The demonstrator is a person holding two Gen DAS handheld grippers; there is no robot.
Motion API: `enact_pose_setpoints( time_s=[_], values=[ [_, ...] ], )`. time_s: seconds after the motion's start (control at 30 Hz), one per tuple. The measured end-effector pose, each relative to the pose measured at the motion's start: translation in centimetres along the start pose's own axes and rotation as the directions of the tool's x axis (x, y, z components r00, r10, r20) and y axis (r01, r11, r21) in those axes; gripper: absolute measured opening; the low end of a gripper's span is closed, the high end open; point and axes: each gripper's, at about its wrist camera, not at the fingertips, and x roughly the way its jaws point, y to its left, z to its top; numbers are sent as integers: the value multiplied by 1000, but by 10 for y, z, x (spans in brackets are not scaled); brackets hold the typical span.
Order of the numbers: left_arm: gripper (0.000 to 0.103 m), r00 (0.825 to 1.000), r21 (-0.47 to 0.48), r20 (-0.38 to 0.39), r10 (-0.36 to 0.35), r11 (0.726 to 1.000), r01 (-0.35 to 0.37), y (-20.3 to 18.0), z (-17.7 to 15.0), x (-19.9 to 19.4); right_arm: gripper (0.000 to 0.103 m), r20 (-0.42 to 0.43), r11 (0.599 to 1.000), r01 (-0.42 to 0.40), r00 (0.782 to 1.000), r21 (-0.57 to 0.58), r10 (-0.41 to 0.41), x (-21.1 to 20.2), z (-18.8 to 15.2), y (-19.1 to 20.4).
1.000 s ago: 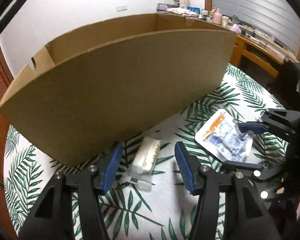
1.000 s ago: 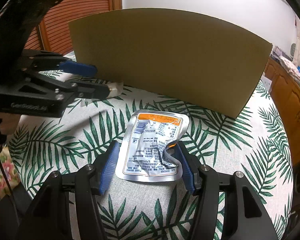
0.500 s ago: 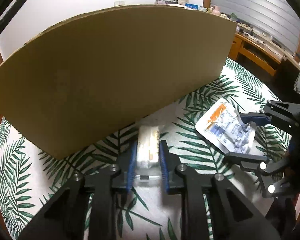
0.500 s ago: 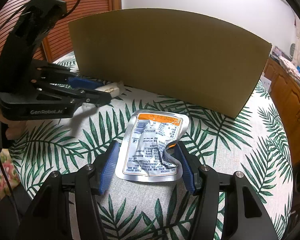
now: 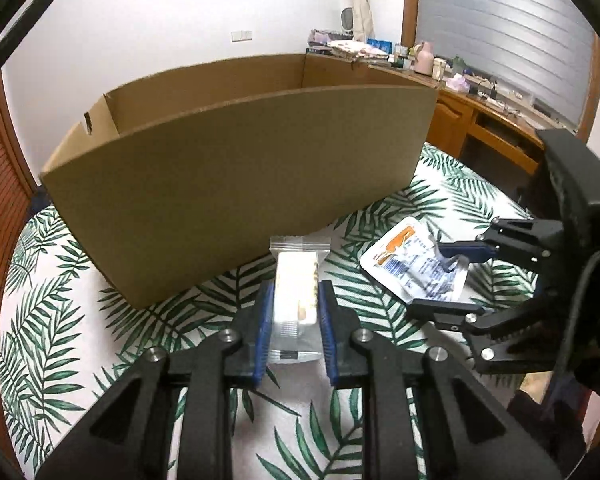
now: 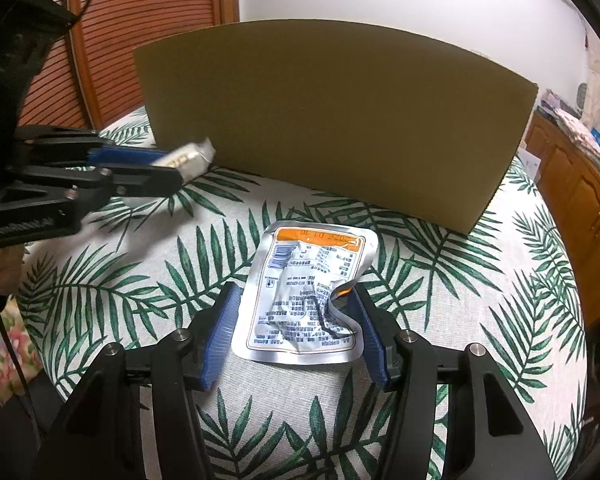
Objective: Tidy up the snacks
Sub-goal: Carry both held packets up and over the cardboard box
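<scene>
Clear plastic wraps the small snack bar [image 5: 296,284], which is pinched tight between the blue fingers [image 5: 265,328] of the left gripper [image 5: 294,332] and looks lifted off the leafy surface [image 5: 80,320], so the pick-up step seems done and a carry over the near wall of the cardboard box [image 5: 236,184] ahead is likely needed next. Around the silver pouch [image 6: 306,300], flat on the surface, the right gripper [image 6: 296,336] is held partly open, and one crumpled edge is touched. Behind the box, a wooden counter [image 5: 488,120] with clutter can be seen.
</scene>
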Motion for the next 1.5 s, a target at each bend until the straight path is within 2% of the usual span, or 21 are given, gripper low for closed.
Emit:
enact_pose_setpoints(
  time_s=[0.27, 0.6, 0.87, 1.13, 1.5],
  values=[
    [19, 999, -3, 33, -4, 1000, 4, 2, 4, -19, 55, 22, 1000, -19, 1000, 14, 19, -10, -3, 0],
    [19, 997, -15, 76, -8, 1000, 9, 1, 13, -28, 55, 95, 1000, -21, 995, 20, 19, -38, 4, -2],
    [19, 988, -29, 156, 10, 1000, -6, 3, 32, -48, 55, 178, 1000, -2, 984, 2, 1, -72, 29, -4],
    [19, 982, -26, 187, 38, 999, -34, 13, 58, -60, 55, 212, 998, 45, 977, -43, -35, -99, 59, -9],
    [19, 975, -34, 213, 61, 998, -55, 35, 95, -55, 55, 247, 997, 57, 968, -45, -44, -102, 101, -21]
  ],
)
